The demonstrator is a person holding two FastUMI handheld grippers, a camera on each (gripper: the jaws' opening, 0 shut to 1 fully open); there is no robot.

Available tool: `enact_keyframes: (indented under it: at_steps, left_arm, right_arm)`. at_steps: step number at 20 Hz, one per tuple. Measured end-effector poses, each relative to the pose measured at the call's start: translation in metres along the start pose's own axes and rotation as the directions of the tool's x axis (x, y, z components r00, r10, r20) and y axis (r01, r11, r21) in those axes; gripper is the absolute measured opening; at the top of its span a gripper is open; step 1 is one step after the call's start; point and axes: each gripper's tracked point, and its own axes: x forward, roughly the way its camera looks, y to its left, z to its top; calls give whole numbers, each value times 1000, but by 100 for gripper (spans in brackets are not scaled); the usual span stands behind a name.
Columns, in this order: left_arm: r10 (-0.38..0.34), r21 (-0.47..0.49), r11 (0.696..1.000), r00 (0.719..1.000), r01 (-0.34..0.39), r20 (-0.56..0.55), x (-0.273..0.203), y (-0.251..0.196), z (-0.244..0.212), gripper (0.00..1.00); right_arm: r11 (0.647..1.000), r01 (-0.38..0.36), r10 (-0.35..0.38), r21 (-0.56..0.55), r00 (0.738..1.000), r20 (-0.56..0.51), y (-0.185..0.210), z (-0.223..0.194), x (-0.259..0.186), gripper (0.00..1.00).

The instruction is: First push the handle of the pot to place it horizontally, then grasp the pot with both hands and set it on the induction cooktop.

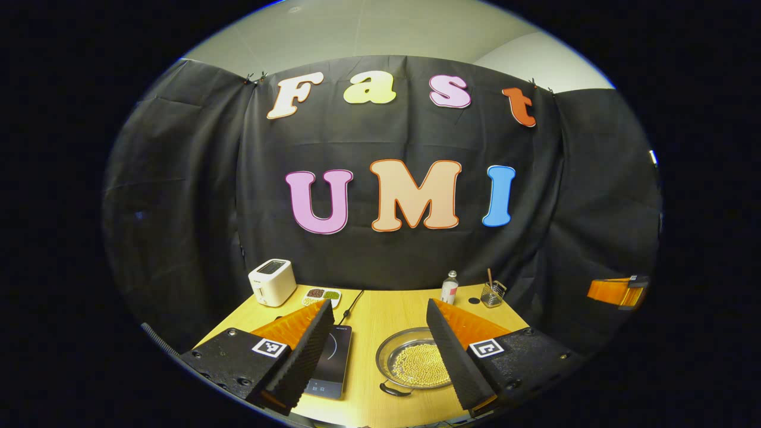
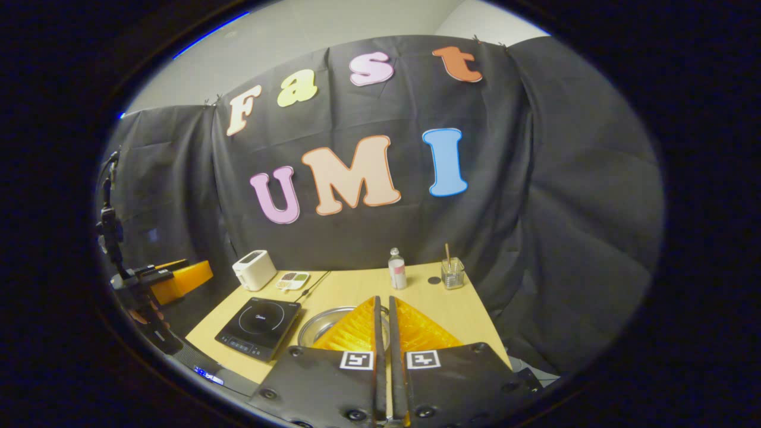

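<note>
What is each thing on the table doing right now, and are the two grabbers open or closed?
Pot: on the table, full of small beads.
Induction cooktop: bare, nothing on it.
Left gripper: open, holding nothing.
Right gripper: shut, holding nothing.
Bottle: upright, capped.

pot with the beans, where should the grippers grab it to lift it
Grip the pot by its rim on opposite sides, one gripper from the left and one from the right. It is wide, shallow and open-topped, full of loose beans, so a level two-sided hold seems safest. The small handle faces the near edge.
</note>
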Motion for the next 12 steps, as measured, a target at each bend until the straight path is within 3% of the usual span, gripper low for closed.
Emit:
enact_keyframes:
  at_steps: [1,6,12]
  left_arm:
    - [-8,1,1000,1000,8,1,3,5,0,95]
    - [-45,-9,999,999,45,-12,16,25,-10,93]
    - [-33,4,999,999,33,-14,24,66,-22,96]
  right_arm:
    - [1000,5,-5,5,1000,-16,5,-7,4,6]
    - [999,40,-40,-5,983,-177,17,-68,26,6]
    - [996,91,-89,-13,926,-366,13,-150,40,6]
